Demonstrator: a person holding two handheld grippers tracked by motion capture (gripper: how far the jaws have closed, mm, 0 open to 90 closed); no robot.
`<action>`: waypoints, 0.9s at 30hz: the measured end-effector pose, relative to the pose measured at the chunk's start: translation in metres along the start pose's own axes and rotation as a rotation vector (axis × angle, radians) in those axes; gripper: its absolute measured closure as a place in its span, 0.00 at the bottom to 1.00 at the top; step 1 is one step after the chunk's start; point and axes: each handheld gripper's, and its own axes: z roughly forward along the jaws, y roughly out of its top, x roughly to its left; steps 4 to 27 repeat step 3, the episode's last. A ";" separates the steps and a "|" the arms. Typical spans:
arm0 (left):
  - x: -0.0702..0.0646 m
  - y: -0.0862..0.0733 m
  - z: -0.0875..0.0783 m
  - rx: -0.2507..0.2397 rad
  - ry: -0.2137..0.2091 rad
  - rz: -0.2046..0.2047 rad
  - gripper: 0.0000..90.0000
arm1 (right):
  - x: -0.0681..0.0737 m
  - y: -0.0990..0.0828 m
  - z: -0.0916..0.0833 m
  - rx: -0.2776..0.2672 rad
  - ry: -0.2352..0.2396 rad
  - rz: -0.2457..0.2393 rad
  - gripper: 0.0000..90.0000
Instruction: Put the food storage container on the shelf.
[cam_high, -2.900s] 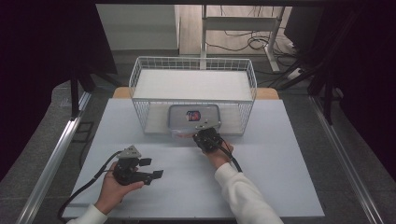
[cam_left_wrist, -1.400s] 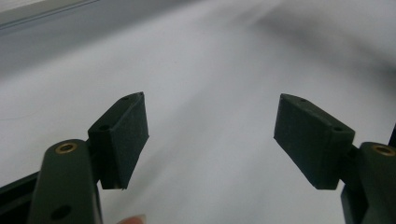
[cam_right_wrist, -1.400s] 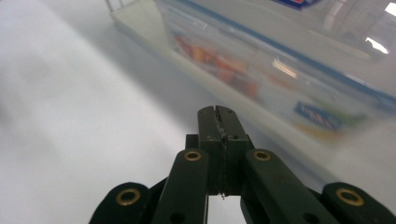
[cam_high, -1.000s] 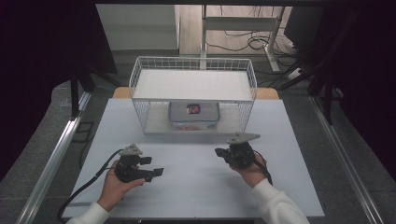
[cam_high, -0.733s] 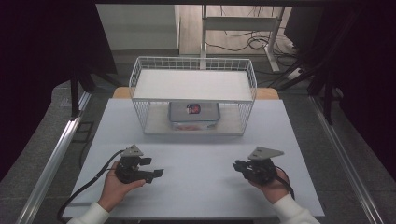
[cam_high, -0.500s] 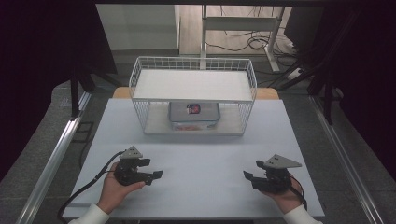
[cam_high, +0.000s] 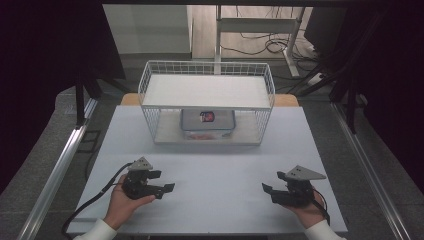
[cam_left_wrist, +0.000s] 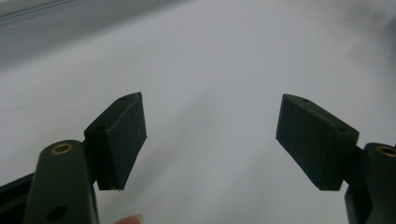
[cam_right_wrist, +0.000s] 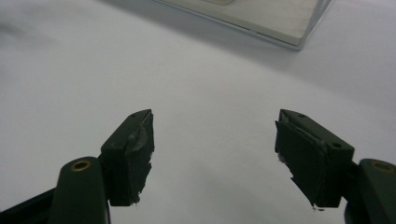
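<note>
A white wire basket (cam_high: 145, 85) stands at the back of the white table (cam_high: 215, 165). Under its upper shelf lies a grey lidded box (cam_high: 207, 122) with a red-and-black item on top. My left gripper (cam_high: 165, 187) rests low at the front left, held by a hand, open and pointing right. Its jaws stand wide apart over bare table in the left gripper view (cam_left_wrist: 210, 135). At the front right my right gripper (cam_high: 267, 190) is open too, pointing left. The right gripper view (cam_right_wrist: 212, 149) has nothing between its worn pads.
The basket's lower corner (cam_right_wrist: 299, 44) appears at the top of the right gripper view. A metal rail (cam_high: 60, 165) runs along the table's left side. Beyond the table stand a desk frame and cables (cam_high: 270, 45) on the floor. Dark curtains flank both sides.
My right gripper has drawn back from the basket front to the table's front right. The grey box stays under the basket shelf. The left gripper has hardly moved.
</note>
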 end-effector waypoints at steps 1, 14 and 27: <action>0.000 0.000 0.000 0.002 0.001 0.001 0.26 | -0.001 0.000 0.000 -0.006 -0.010 0.006 0.29; 0.001 0.000 0.000 0.005 0.006 0.008 0.26 | -0.003 0.001 0.000 -0.010 -0.015 0.015 0.27; 0.001 0.000 0.000 0.005 0.006 0.008 0.26 | -0.003 0.001 0.000 -0.010 -0.015 0.015 0.27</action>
